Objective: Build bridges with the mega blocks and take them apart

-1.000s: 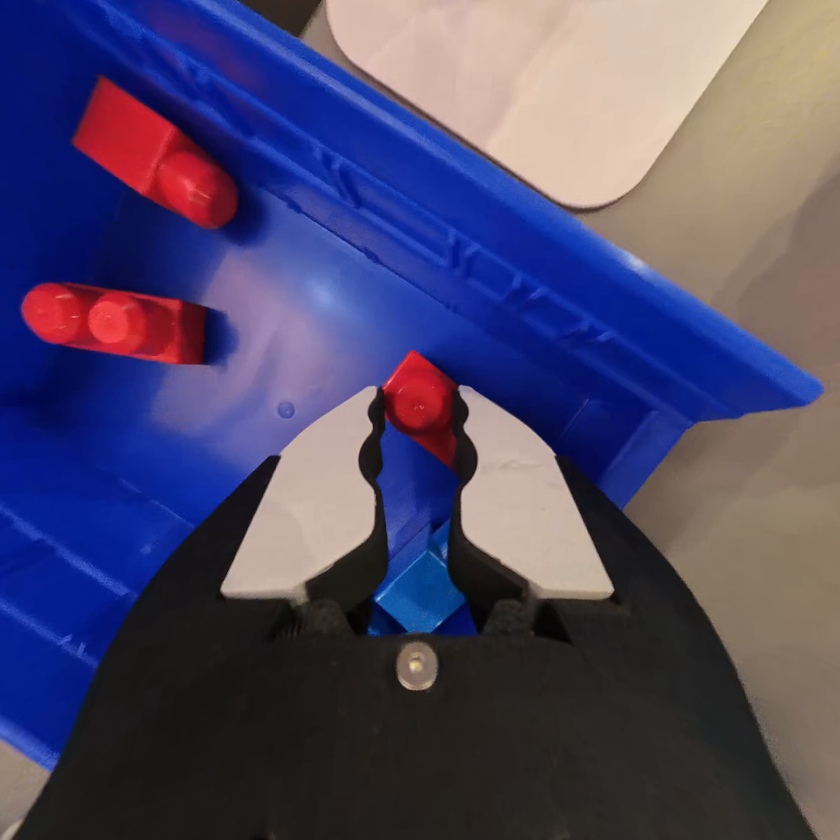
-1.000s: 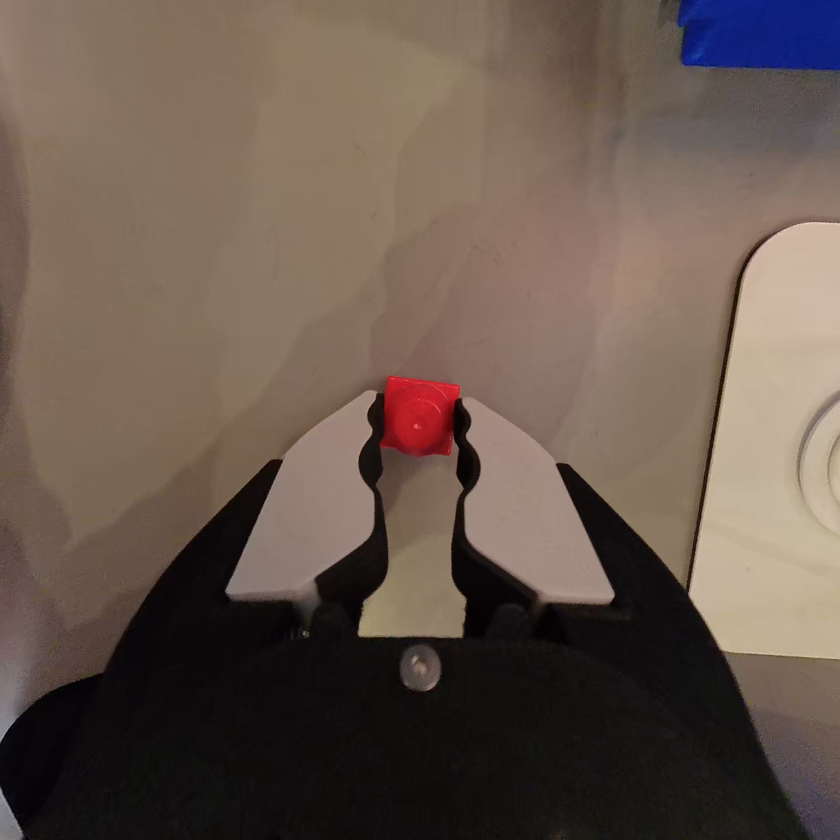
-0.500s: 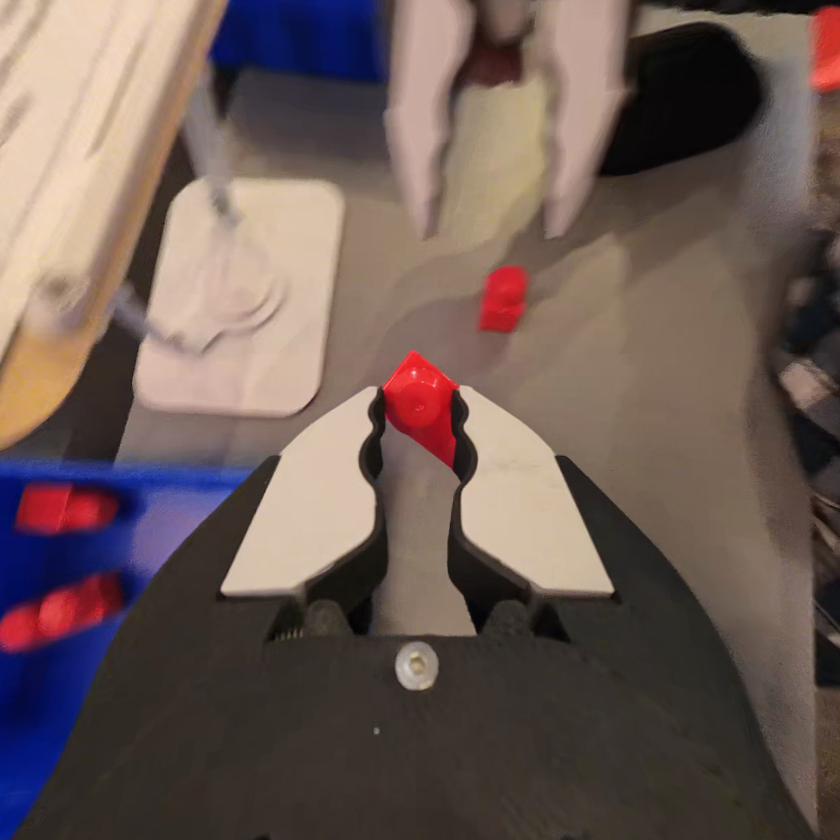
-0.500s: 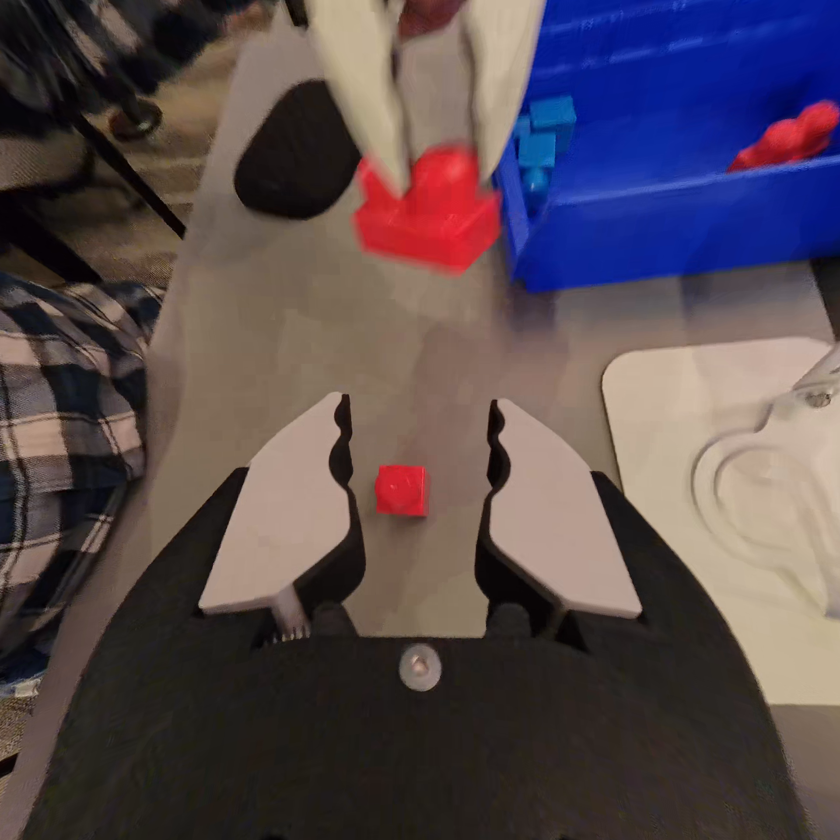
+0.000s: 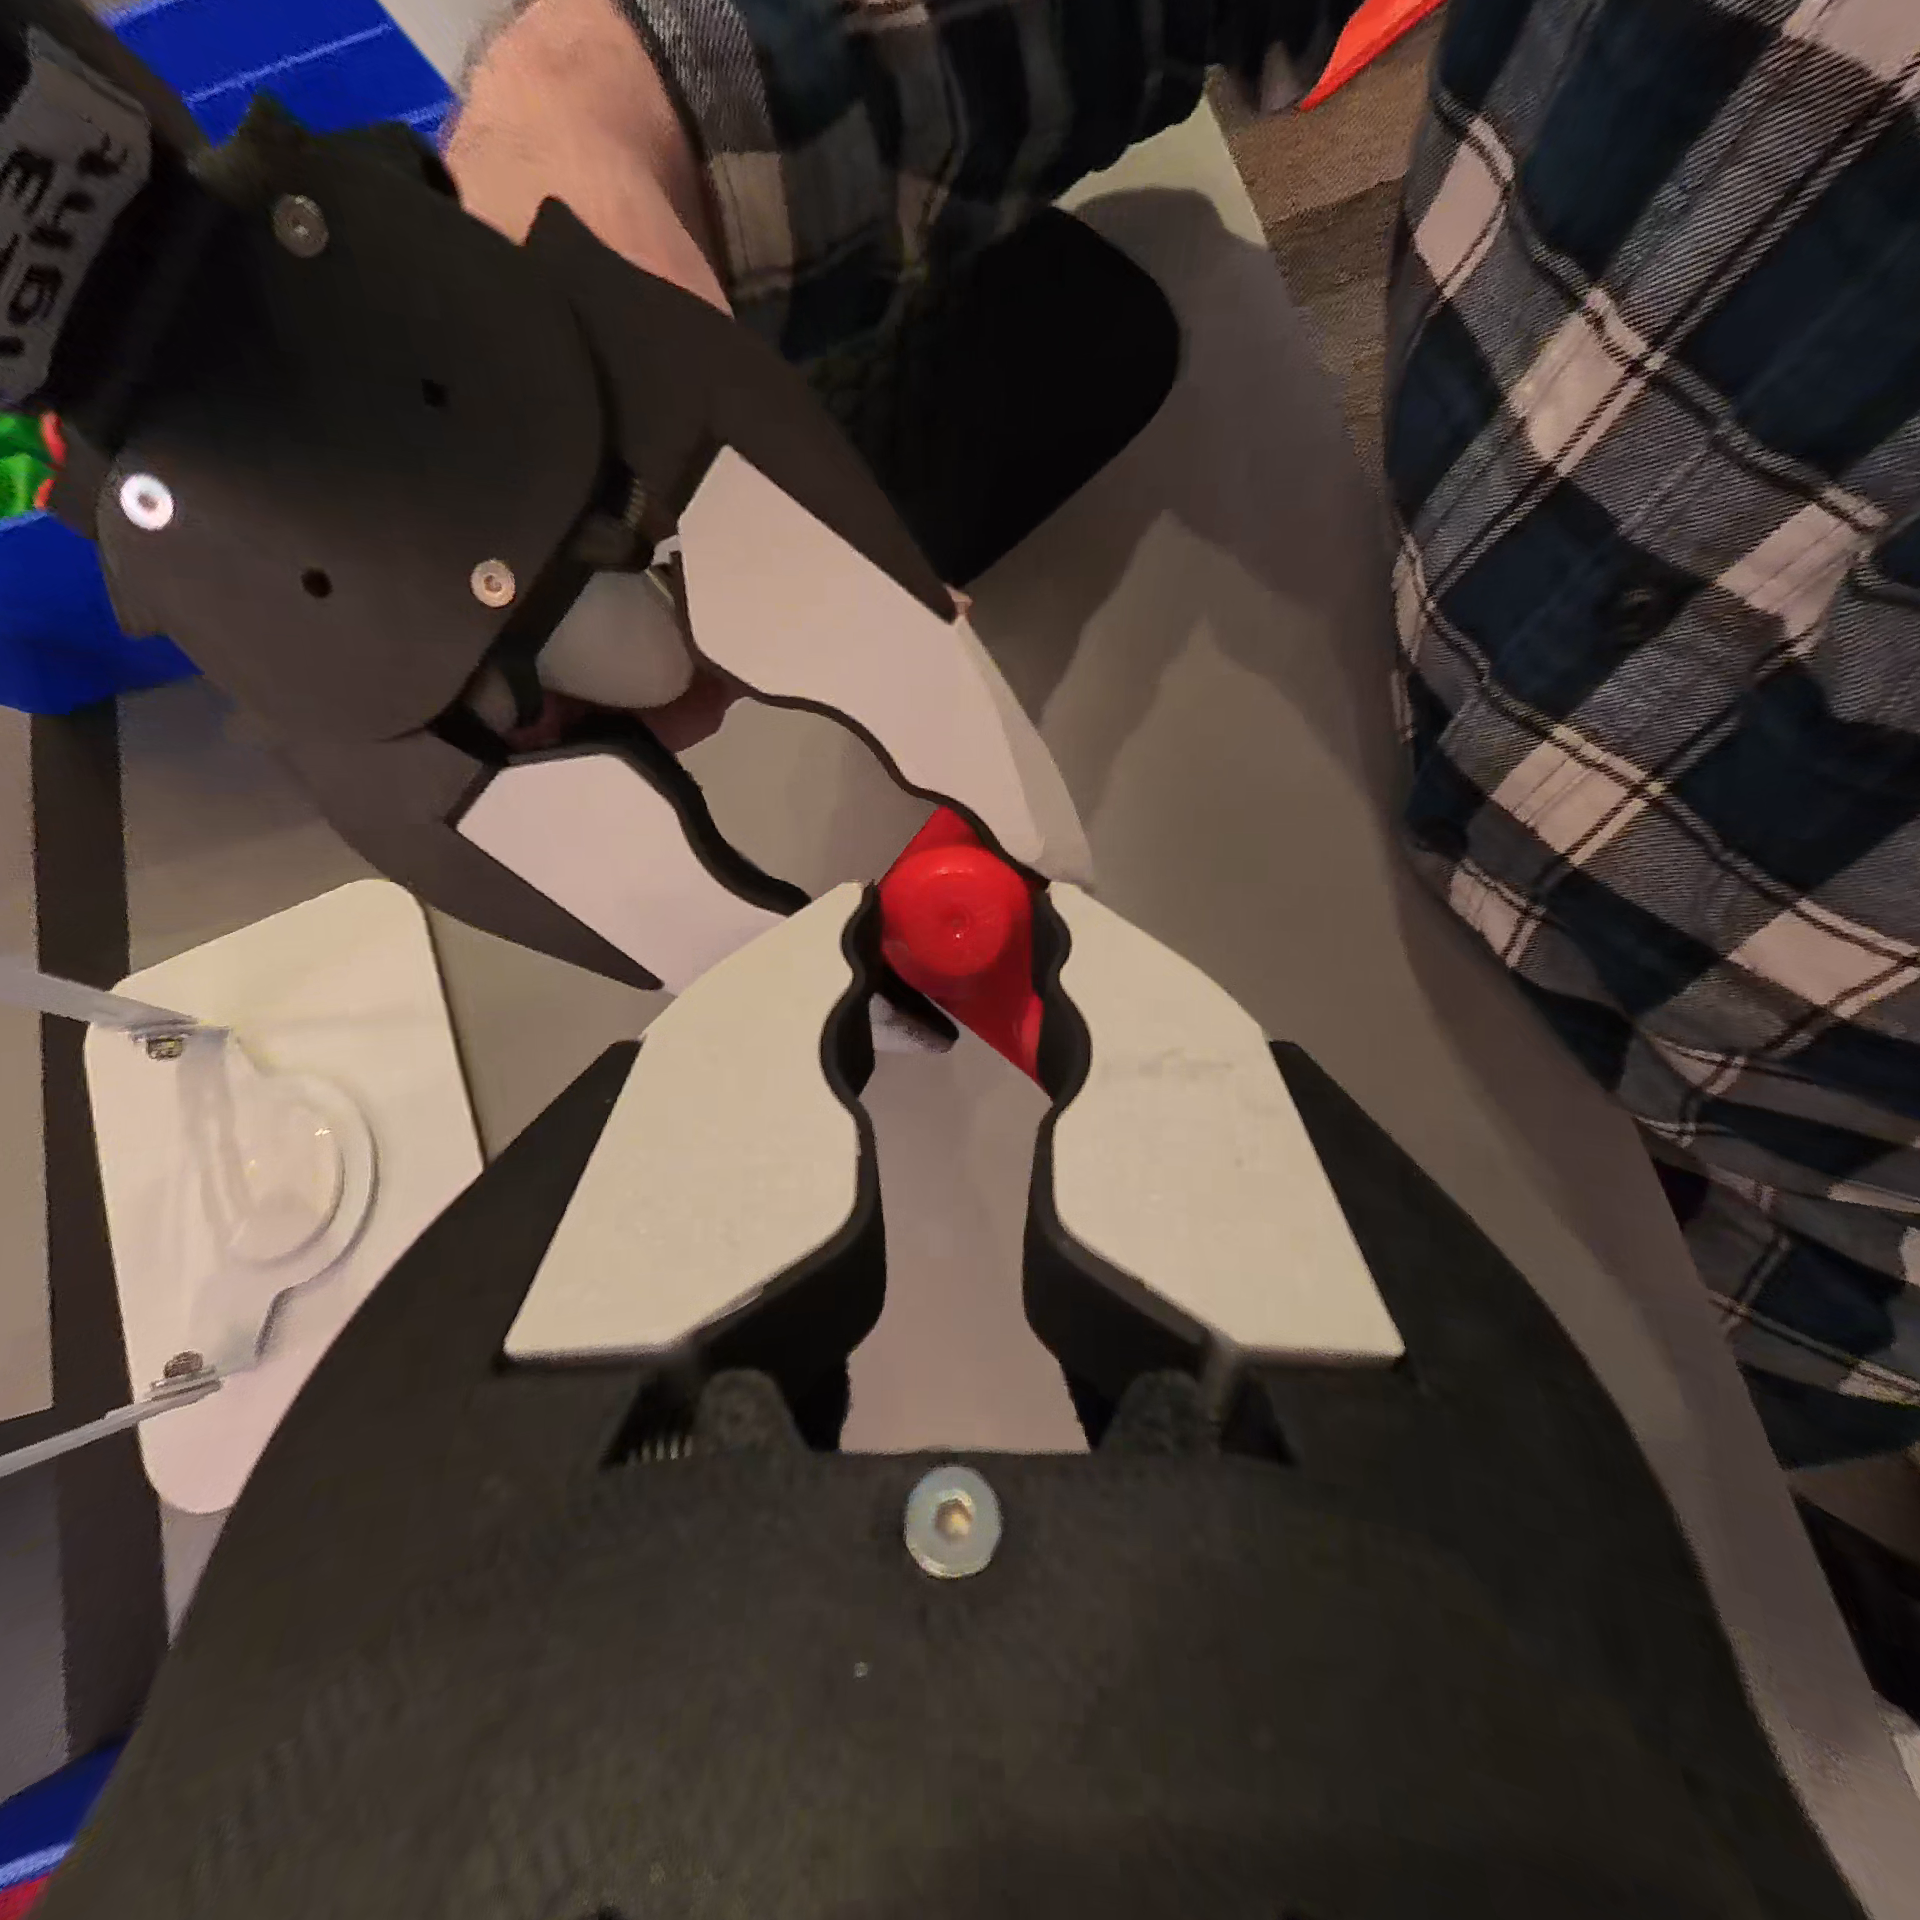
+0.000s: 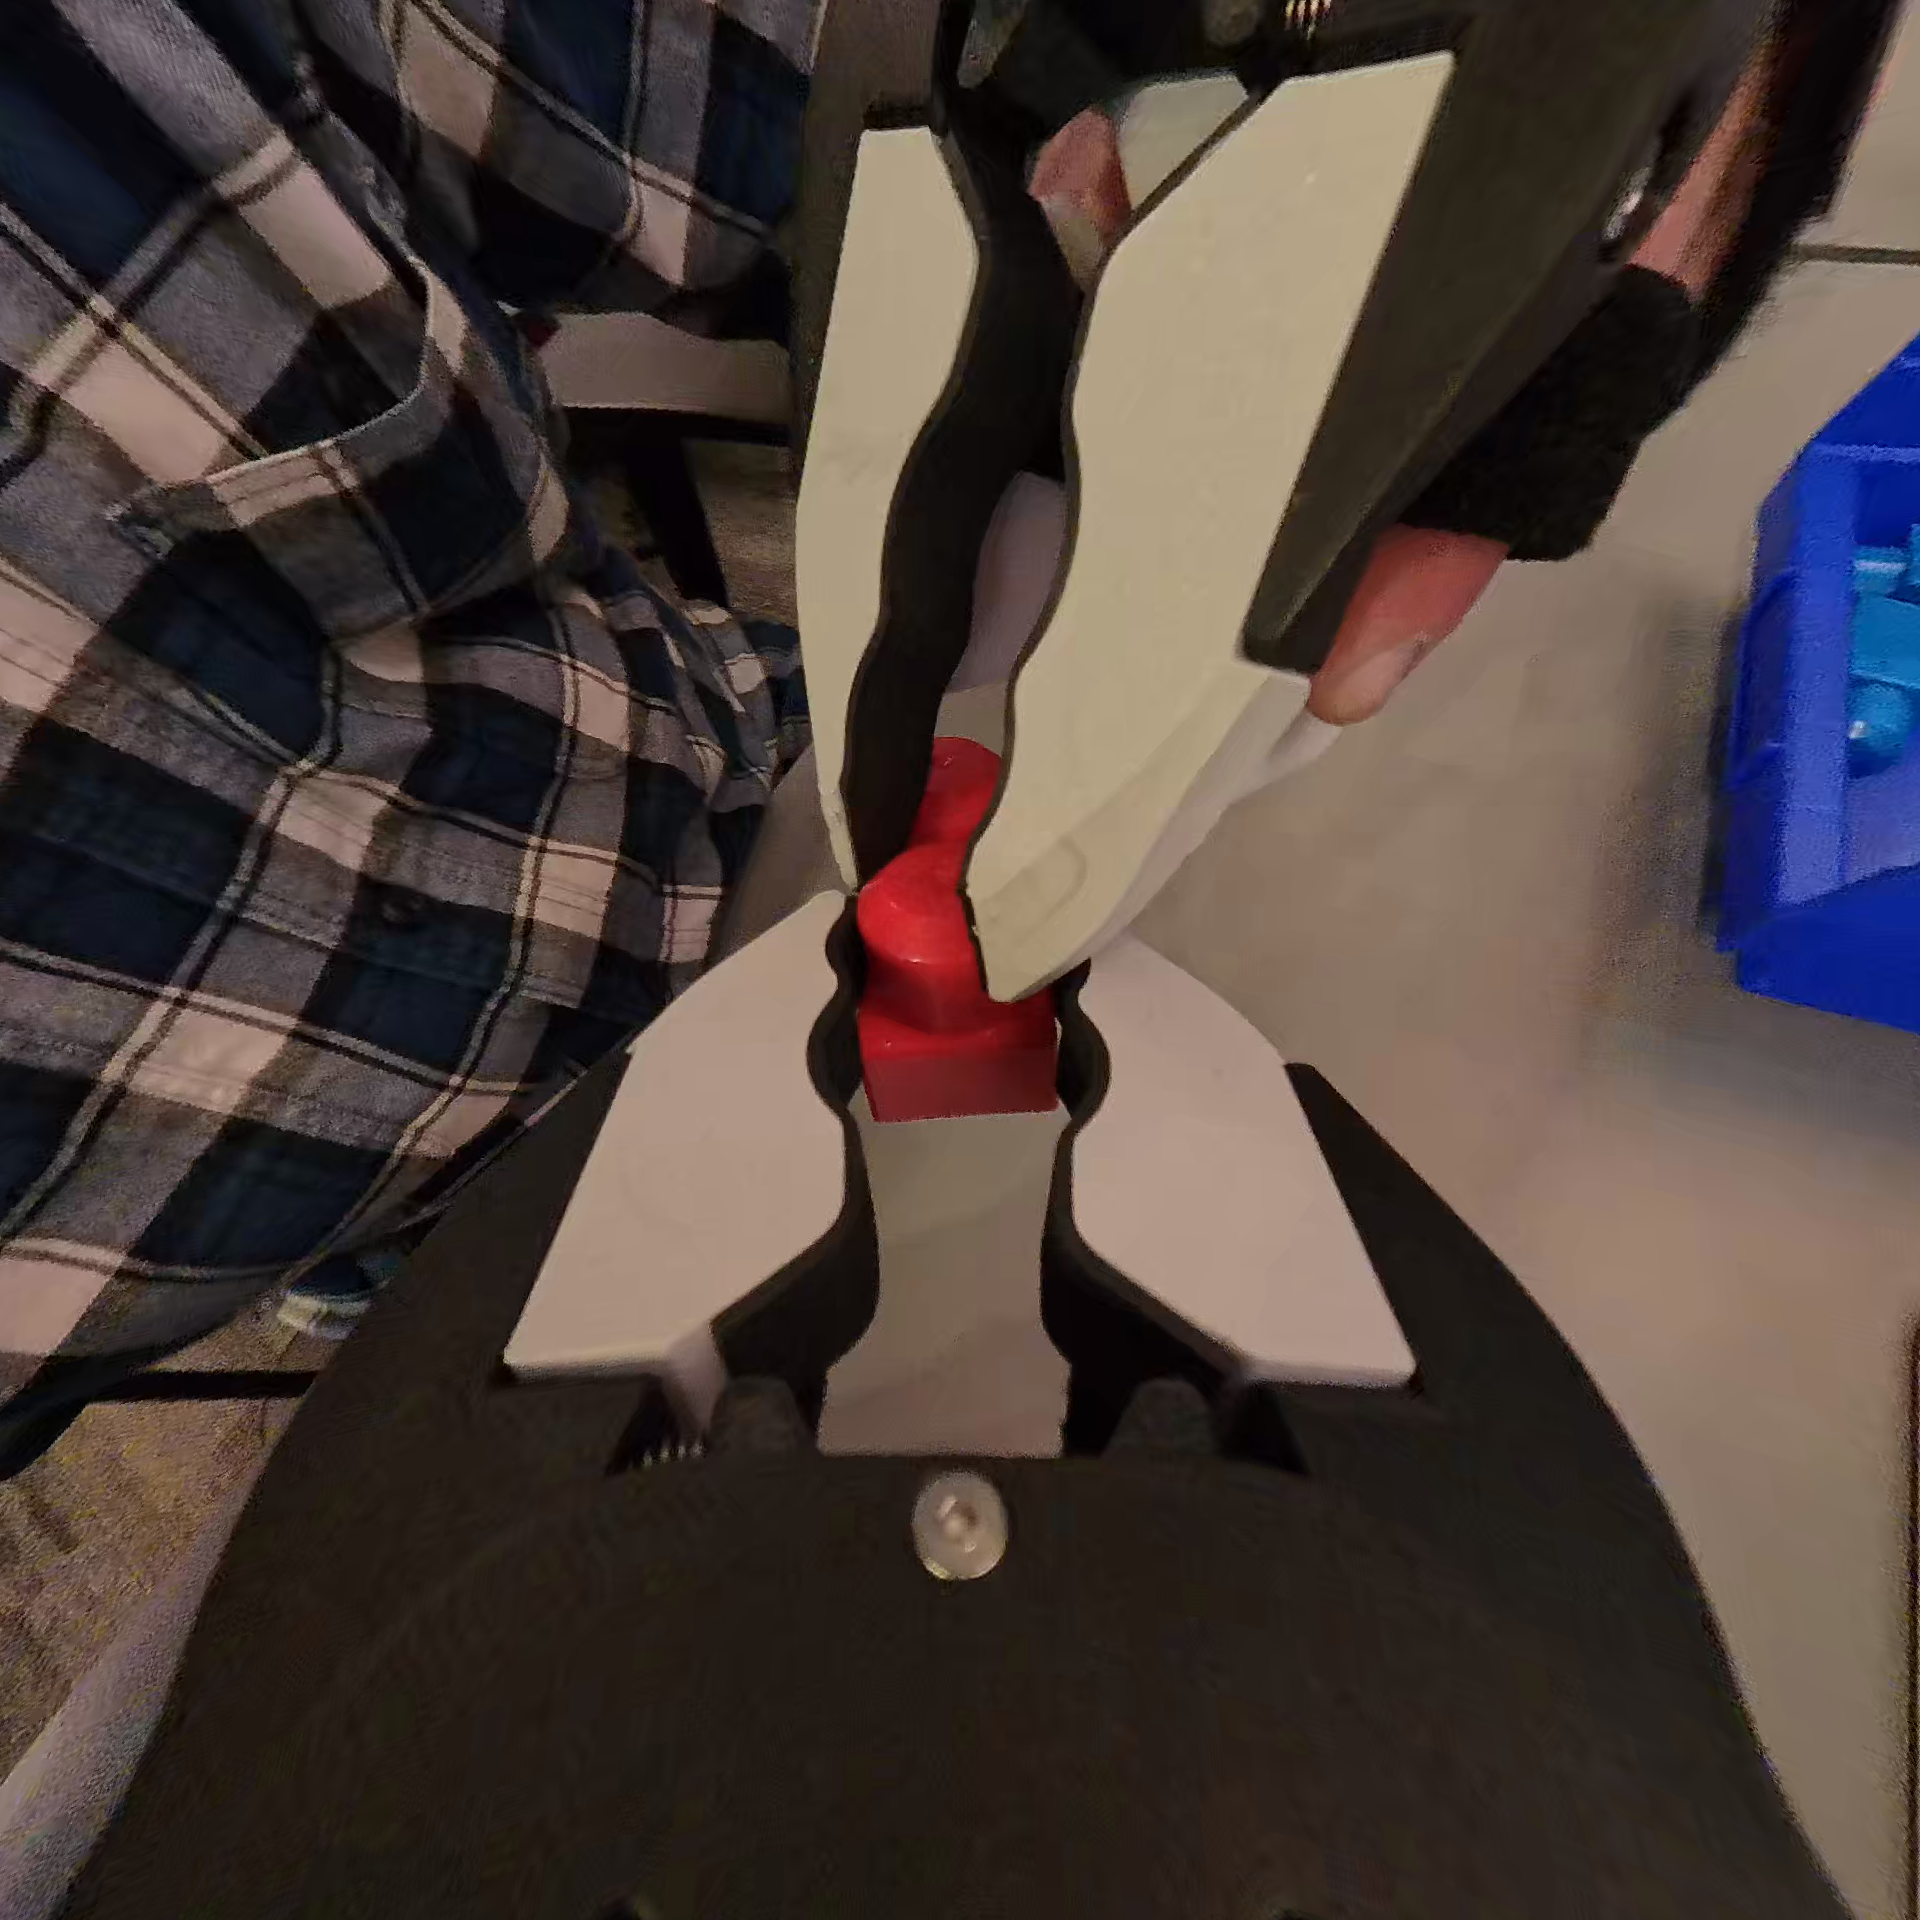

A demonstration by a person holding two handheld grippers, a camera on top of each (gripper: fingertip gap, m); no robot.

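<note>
Now both claws pinch one red block (image 6: 940, 997) between their meeting tips above the worktop (image 6: 1455, 1039), left claw (image 5: 954, 935) on a stud, right claw (image 6: 951, 1023) on the body; it looks light, stiff, slick plastic, best held across flat sides.

Indoor tabletop workspace: plain grey table (image 5: 1226, 727), blue storage bin (image 6: 1829, 727), white stand base (image 5: 281, 1039).

I had both grippers brought tip to tip over the table. My left gripper (image 5: 954, 940) was clamped on a red block (image 5: 951, 925), pads pressing both its sides. My right gripper (image 6: 951, 1023) came in from the far left in the left wrist view, its fingers closed on the red block (image 6: 956, 1049).
</note>
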